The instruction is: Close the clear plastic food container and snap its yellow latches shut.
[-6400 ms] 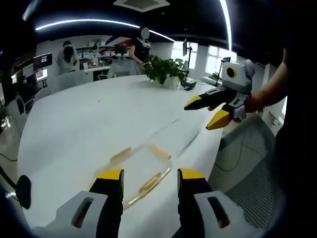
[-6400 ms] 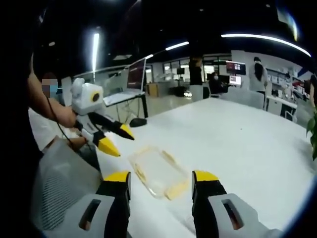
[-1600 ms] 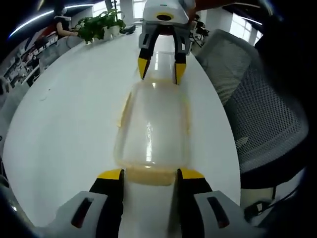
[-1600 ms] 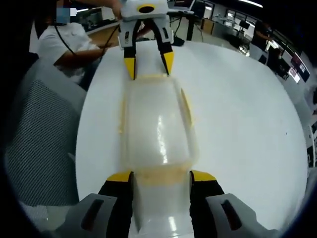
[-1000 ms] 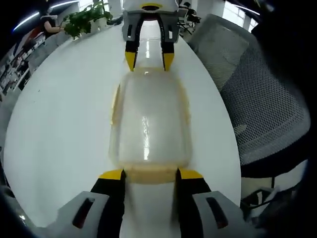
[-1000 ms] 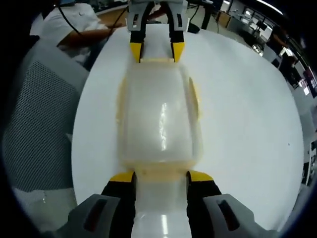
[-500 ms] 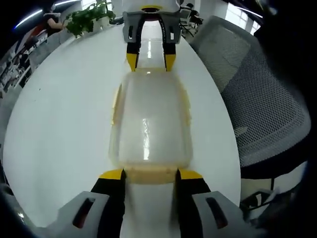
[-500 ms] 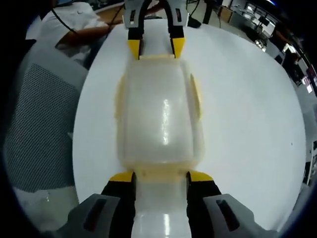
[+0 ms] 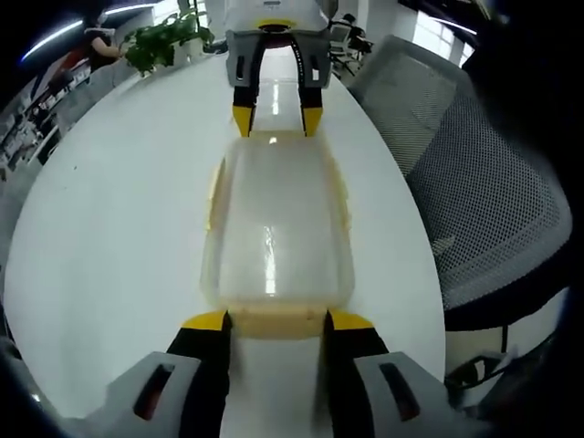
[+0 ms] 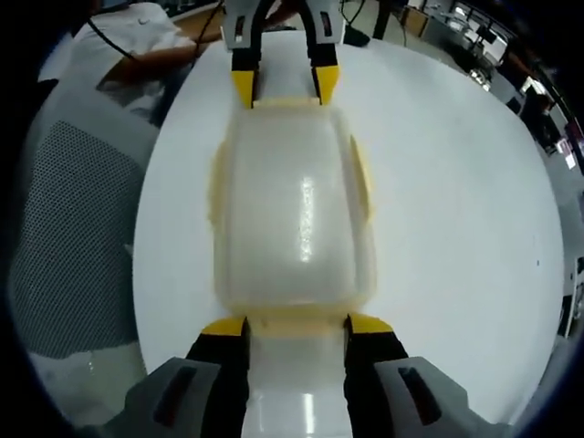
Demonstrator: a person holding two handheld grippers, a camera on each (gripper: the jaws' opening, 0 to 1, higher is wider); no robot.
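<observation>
office, mesh chair (image 9: 474, 182), monitors (image 10: 557, 123)

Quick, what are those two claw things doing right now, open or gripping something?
Left gripper: open, jaws straddling the near yellow latch of the clear container, not clamped.
Right gripper: open, jaws either side of the opposite end latch.

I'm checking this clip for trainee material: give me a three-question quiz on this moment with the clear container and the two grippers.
1. True or false: the clear plastic food container lies on the round white table.
2. The right gripper is at the container's: A) short end B) long side C) centre.
3. What stands beside the table in the left gripper view?

Key: 1 true. 2 A; the left gripper takes the opposite end. 3 a grey mesh office chair.
</observation>
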